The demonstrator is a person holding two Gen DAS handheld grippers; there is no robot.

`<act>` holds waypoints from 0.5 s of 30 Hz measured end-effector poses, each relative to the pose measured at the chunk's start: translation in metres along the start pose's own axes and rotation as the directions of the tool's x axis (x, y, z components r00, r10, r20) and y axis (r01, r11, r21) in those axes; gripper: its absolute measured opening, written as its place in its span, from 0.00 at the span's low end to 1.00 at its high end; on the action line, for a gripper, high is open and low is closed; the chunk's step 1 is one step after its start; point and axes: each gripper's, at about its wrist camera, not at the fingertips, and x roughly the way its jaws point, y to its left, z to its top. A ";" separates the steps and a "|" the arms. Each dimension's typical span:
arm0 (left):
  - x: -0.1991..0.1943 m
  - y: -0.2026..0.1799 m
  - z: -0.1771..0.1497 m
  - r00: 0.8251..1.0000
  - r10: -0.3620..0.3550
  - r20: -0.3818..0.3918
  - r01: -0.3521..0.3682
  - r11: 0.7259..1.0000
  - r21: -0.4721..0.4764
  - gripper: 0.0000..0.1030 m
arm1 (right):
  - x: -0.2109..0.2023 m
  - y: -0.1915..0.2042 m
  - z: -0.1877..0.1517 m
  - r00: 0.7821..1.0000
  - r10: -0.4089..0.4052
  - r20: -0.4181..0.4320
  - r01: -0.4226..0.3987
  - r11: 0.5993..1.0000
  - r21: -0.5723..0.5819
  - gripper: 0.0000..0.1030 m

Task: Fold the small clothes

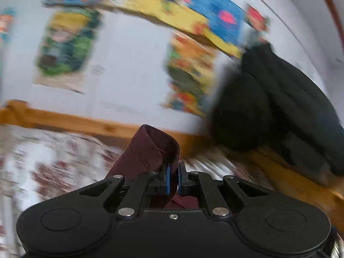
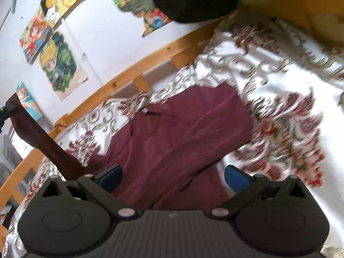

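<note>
A maroon garment [image 2: 182, 129] lies spread on a floral bedspread [image 2: 279, 81] in the right wrist view. One strip of it [image 2: 43, 142] rises to the left edge, where the left gripper [image 2: 8, 107] holds its end. In the left wrist view my left gripper [image 1: 173, 179] is shut on that maroon cloth [image 1: 148, 150], which loops up over the blue pads [image 1: 168, 178]. The picture there is smeared by motion. My right gripper [image 2: 173, 177] hovers open above the garment's near edge, with nothing between its blue pads [image 2: 236, 179].
A wooden bed rail [image 2: 137, 64] runs along the wall side of the bed. Colourful posters [image 2: 58, 64] hang on the white wall. A black bulky object [image 1: 279, 107] hangs over the rail at the bed's far end.
</note>
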 end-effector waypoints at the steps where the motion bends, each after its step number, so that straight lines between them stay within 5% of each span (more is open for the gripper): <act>1: 0.010 -0.009 -0.007 0.999 -0.032 -0.030 0.033 0.999 0.013 0.06 | -0.002 -0.004 0.003 1.000 -0.012 0.012 0.012 1.000 -0.001 1.00; 7: 0.060 -0.059 -0.067 0.961 -0.147 -0.236 0.176 0.978 0.108 0.07 | -0.007 -0.027 0.016 0.996 -0.077 0.049 0.076 0.997 0.019 1.00; 13: 0.078 -0.071 -0.121 0.913 -0.174 -0.369 0.228 0.968 0.107 0.09 | 0.002 -0.041 0.016 0.994 -0.108 0.033 0.107 0.994 0.036 1.00; 15: 0.078 -0.075 -0.135 0.903 -0.166 -0.397 0.235 0.963 0.131 0.18 | 0.005 -0.043 0.014 0.994 -0.106 0.024 0.105 0.994 0.038 1.00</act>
